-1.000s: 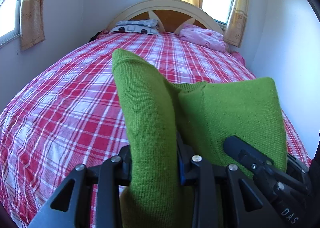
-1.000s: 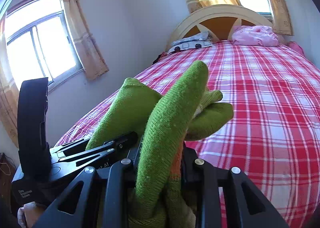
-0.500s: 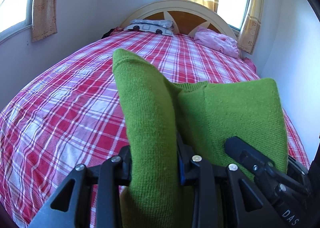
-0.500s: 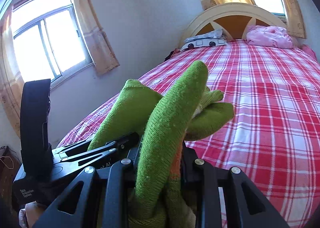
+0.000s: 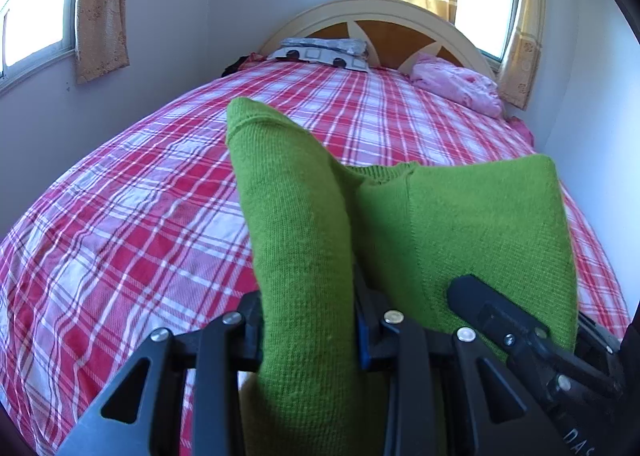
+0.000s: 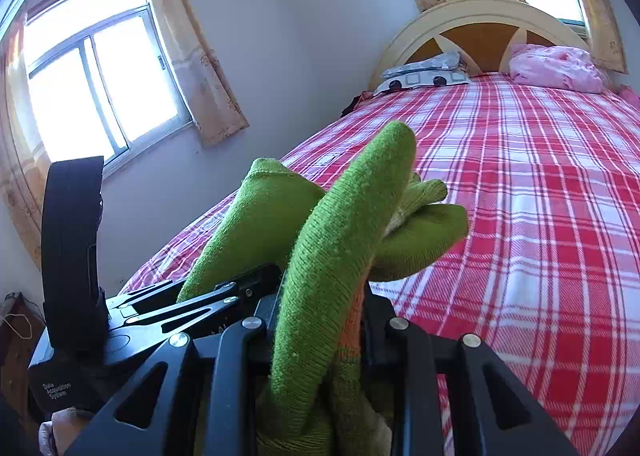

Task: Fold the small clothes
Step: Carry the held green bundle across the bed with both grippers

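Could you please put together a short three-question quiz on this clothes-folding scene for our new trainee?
1. True or false: the green knit garment lies flat on the plaid bedsheet.
2. How many grippers are clamped on the garment?
3. What lies at the headboard end: A) a laptop, B) a patterned pillow and a pink bundle, C) shoes?

Key: 1. False, both grippers hold it up. 2. Two: the left gripper and the right gripper. 3. B.

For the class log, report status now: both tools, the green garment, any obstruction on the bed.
Left tool and right tool both shut on the green knit garment. Garment held above plaid bed. Nothing lies close ahead.
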Motion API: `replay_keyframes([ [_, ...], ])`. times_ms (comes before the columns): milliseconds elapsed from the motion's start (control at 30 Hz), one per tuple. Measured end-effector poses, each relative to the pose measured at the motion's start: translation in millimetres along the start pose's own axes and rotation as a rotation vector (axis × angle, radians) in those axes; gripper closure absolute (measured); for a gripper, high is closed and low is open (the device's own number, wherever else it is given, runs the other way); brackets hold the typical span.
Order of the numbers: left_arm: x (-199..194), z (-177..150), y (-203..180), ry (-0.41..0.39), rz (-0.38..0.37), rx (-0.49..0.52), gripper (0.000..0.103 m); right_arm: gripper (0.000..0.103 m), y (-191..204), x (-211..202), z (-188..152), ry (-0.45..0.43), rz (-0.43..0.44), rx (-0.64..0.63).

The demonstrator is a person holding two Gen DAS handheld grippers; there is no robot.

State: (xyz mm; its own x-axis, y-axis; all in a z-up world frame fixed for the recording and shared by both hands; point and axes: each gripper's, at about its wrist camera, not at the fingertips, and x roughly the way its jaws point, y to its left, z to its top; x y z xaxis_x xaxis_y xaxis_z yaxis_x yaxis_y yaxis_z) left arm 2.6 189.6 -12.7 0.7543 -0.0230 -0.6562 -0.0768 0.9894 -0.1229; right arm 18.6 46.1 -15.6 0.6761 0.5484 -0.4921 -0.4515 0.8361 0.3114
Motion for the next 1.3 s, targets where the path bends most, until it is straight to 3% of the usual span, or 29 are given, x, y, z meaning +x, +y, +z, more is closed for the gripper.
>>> replay_keyframes([
  [467, 51.3, 6.3, 6.1, 0.025, 0.033, -0.014, 0.07, 0.075, -27.1, 60.3, 2.8, 0.033, 0.014, 0.03],
  [867, 63.0, 19.7, -7.1, 0.035, 0.007, 0.054, 0.07, 0.075, -37.7, 56.2, 9.8, 0.015, 0.002, 0.068],
  [1067, 100.7, 15.4, 13.0, 0.122, 0.028, -0.022, 0.069, 0.075, -60.6, 85.9, 7.5, 0.064, -0.04, 0.103],
  [1200, 115.2, 7.0, 37.2, 0.159, 0.0, -0.15, 0.057, 0.075, -83.8, 105.2, 1.9, 0.108, -0.091, 0.128],
  [1300, 115.3, 4.3, 34.7, 0.147, 0.01, -0.146, 0.053, 0.074, -103.7, 124.6, -8.1, 0.154, -0.096, 0.179],
])
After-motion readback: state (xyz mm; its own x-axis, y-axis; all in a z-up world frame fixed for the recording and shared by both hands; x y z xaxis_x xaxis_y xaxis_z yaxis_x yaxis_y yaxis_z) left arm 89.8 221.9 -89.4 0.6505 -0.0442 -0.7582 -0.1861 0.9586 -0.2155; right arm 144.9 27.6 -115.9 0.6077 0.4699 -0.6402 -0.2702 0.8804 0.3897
